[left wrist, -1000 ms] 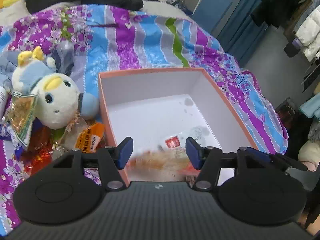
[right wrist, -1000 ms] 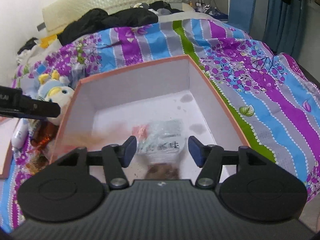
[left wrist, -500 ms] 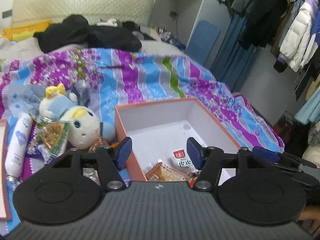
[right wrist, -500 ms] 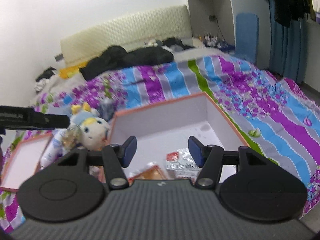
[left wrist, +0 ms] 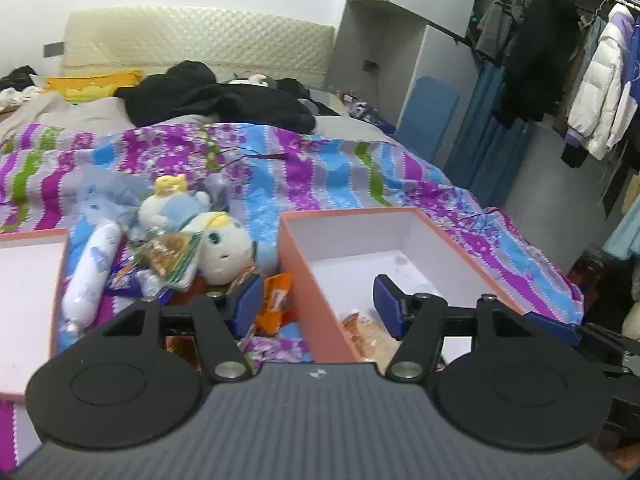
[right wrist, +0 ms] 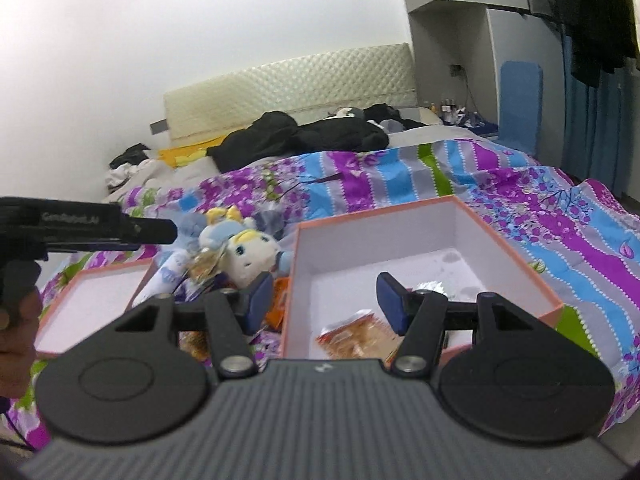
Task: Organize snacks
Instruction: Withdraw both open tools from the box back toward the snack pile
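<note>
Snacks splitting between two spots: some packets [right wrist: 356,336] lying at near edge of orange box [right wrist: 424,208], rest piling [left wrist: 168,256] on bed beside plush toy [left wrist: 224,248], off box's left wall. I'm holding left gripper [left wrist: 318,306] and right gripper [right wrist: 326,298] wide apart, both gripping nothing. Judging packets light, crinkly, slippery, crushable; I'm planning on pinching sealed edge

The left tool [left wrist: 318,306] hangs empty, fingers spread, over the orange box [left wrist: 304,280] wall; snack packets [left wrist: 368,332] lie inside, a plush duck [left wrist: 222,250] beside it on the bed [left wrist: 320,168].
</note>
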{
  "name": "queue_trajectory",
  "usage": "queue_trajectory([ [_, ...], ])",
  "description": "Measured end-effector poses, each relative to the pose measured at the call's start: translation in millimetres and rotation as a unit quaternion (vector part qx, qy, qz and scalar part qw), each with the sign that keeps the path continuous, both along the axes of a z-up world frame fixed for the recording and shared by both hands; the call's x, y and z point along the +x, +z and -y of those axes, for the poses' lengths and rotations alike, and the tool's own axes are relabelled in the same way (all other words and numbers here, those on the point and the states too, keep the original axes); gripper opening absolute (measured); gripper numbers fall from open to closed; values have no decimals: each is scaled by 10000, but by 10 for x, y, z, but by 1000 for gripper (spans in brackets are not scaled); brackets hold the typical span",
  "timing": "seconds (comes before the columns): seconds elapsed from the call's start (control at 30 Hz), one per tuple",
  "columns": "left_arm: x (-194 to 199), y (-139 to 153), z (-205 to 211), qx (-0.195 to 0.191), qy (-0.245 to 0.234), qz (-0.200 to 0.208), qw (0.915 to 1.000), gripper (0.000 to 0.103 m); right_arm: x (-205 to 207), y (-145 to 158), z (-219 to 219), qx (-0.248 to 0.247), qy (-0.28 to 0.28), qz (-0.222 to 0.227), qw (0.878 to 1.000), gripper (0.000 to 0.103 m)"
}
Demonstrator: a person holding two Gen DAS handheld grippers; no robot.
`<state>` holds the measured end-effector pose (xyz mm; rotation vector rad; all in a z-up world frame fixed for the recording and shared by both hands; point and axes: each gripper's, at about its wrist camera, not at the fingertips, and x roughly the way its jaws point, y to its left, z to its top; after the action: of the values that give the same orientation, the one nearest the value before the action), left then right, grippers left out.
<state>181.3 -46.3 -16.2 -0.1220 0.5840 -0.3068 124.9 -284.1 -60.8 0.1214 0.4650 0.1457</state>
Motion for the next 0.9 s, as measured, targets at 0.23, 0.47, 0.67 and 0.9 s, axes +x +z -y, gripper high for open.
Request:
queue_trajectory([
  [0.23, -419, -311, -171, 223, 149, -153, 9995, 66, -229, -143, -224, -29, 175, -17, 9998, 60],
  [0.47, -682, -474, -449, 139, 351, -331, 9987, 66, -419, -194, -339, -63, 206, -3, 9998, 60],
  [0.67, -795, -519, -581, 158, 442, -396, 9981, 66, -555, -268, -461, -116, 229, 0, 9997, 60],
  [0.9, -951, -679, -728, -14, 567, -596, 9966, 67, -648, -418, -584, -94, 385, -221, 9990, 60],
])
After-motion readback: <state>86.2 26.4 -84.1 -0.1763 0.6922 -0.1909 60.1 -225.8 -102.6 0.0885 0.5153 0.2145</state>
